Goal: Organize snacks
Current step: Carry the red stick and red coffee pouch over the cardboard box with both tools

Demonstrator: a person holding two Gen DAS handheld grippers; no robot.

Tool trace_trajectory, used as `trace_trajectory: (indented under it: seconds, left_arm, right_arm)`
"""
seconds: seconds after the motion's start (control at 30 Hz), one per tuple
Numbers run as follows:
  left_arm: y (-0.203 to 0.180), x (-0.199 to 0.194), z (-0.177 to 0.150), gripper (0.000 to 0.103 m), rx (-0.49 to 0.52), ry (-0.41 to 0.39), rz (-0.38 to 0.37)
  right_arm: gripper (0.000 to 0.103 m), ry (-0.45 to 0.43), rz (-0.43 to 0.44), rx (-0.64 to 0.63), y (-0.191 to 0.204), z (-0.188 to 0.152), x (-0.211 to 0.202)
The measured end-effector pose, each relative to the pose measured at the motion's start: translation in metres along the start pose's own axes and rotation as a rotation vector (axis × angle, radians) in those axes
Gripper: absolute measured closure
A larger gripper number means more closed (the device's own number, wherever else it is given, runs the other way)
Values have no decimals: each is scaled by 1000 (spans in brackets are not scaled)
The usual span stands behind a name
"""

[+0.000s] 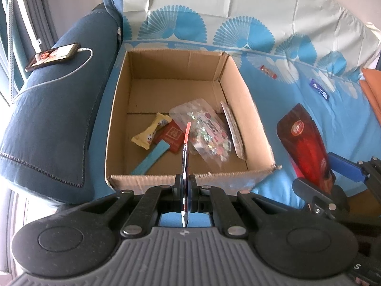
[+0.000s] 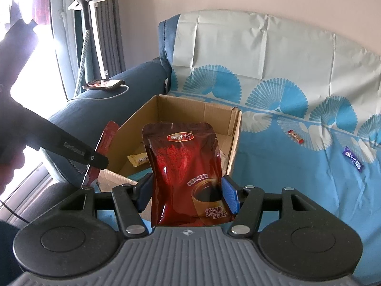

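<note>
My left gripper is shut on a thin red flat packet, seen edge-on, just above the front wall of the open cardboard box. The right wrist view shows that red packet held by the left gripper at the box's near left corner. My right gripper is shut on a large dark red drink pouch, upright between the blue pads, just right of the box. Inside the box lie a yellow bar, a clear candy bag and a blue stick.
A small red candy and a purple bar lie loose on the blue patterned sofa cover to the right. A phone on a charging cable rests on the dark blue armrest. A person's hand shows at far left.
</note>
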State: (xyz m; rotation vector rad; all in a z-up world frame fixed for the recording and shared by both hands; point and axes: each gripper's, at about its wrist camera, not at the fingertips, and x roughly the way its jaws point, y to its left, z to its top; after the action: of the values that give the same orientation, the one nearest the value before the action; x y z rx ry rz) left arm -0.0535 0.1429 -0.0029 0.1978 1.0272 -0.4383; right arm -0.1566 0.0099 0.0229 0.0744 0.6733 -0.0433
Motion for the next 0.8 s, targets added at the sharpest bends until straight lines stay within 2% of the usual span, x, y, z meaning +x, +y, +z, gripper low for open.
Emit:
trace_trajectory:
  seconds: [0.43,0.8]
  left_arm:
    - [22,37,58,100,-26,-43,43]
    - [40,90,98,100,-31,-22,74]
  right_arm:
    - [39,28,-26,29,-6,28,63]
    - [39,49,-8,27,-7,47,130]
